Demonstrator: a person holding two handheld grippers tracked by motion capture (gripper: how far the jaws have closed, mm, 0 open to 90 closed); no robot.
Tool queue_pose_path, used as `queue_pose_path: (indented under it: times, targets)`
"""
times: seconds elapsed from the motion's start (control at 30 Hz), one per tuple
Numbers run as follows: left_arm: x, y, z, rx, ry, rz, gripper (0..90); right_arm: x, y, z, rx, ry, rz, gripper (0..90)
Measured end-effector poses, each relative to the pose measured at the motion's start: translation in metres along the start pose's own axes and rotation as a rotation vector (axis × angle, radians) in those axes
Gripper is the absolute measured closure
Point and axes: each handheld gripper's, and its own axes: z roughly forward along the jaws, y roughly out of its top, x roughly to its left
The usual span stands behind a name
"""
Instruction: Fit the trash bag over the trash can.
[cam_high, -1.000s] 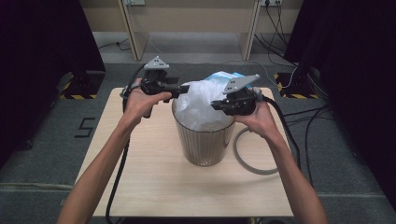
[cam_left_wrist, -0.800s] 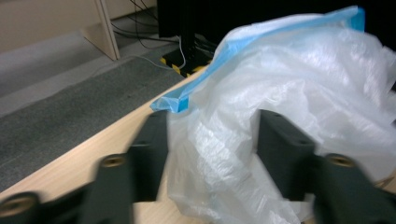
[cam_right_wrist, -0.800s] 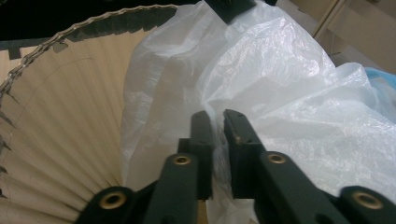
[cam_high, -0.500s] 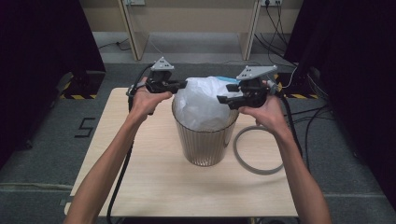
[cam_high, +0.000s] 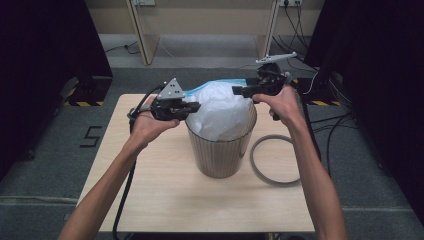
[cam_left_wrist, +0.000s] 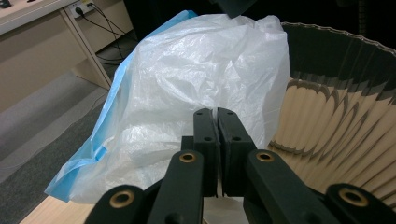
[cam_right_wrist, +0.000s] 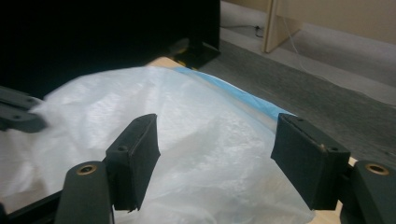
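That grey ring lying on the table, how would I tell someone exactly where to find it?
Start at the light wooden table, then find the ribbed bin standing in its middle with a white bag bulging out. The grey ring lies flat just right of the bin, the one thin open hoop there.

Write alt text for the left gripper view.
The left gripper's two black fingers are pressed together on a fold of a crumpled white plastic bag with a blue edge. The bag bulges out of a ribbed beige bin at right, above a wooden table.
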Motion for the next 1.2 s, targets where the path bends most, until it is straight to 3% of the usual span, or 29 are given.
queue_pose_path:
  times: [0.1, 0.2, 0.23, 0.37, 0.47, 0.57, 0.67, 0.8, 0.87, 0.93, 1.0, 1.07, 1.1, 1.2]
  targets:
    - [0.001, -0.001, 0.000, -0.003, 0.002, -0.008, 86.2, -0.001, 0.000, 0.010, 0.047, -0.054, -0.018, 33.1]
    - [0.004, -0.003, 0.001, -0.009, -0.002, -0.027, 85.4, -0.004, -0.002, 0.018, 0.069, -0.036, -0.037, 46.3]
    - [0.005, -0.004, 0.001, -0.013, -0.005, -0.037, 85.2, -0.006, -0.003, 0.019, 0.059, -0.023, -0.058, 56.1]
    - [0.007, -0.007, 0.002, -0.017, -0.006, -0.053, 84.7, -0.006, -0.007, 0.016, 0.012, -0.004, -0.133, 81.2]
    - [0.007, -0.008, 0.001, -0.027, -0.019, -0.071, 82.3, -0.002, -0.006, 0.007, -0.051, 0.020, -0.156, 89.4]
    - [0.008, -0.008, -0.002, -0.048, -0.025, -0.098, 74.9, 0.007, -0.005, -0.004, -0.069, 0.027, -0.203, 90.0]
    - [0.015, -0.004, -0.007, -0.091, -0.026, -0.151, 53.3, 0.021, -0.010, -0.013, -0.062, 0.027, -0.250, 90.0]
    - [0.029, 0.001, -0.006, -0.108, -0.042, -0.244, 39.0, 0.036, -0.027, -0.019, -0.043, 0.044, -0.290, 90.0]
    - [0.036, 0.004, 0.000, -0.103, -0.047, -0.283, 37.3, 0.042, -0.034, -0.021, -0.030, 0.052, -0.307, 90.0]
    - [0.039, 0.006, 0.009, -0.067, -0.008, -0.276, 34.8, 0.046, -0.040, -0.021, -0.016, 0.063, -0.319, 90.0]
    - [0.039, 0.007, 0.017, -0.006, 0.053, -0.235, 31.1, 0.049, -0.045, -0.021, 0.005, 0.069, -0.333, 90.0]
    - [0.041, 0.005, 0.025, 0.047, 0.065, -0.229, 30.2, 0.051, -0.049, -0.022, 0.016, 0.067, -0.346, 90.0]
    - [0.041, 0.003, 0.027, 0.058, 0.063, -0.229, 32.5, 0.050, -0.050, -0.024, 0.016, 0.065, -0.347, 90.0]
    - [0.042, -0.002, 0.030, 0.056, 0.047, -0.201, 54.8, 0.047, -0.051, -0.028, 0.008, 0.054, -0.338, 89.6]
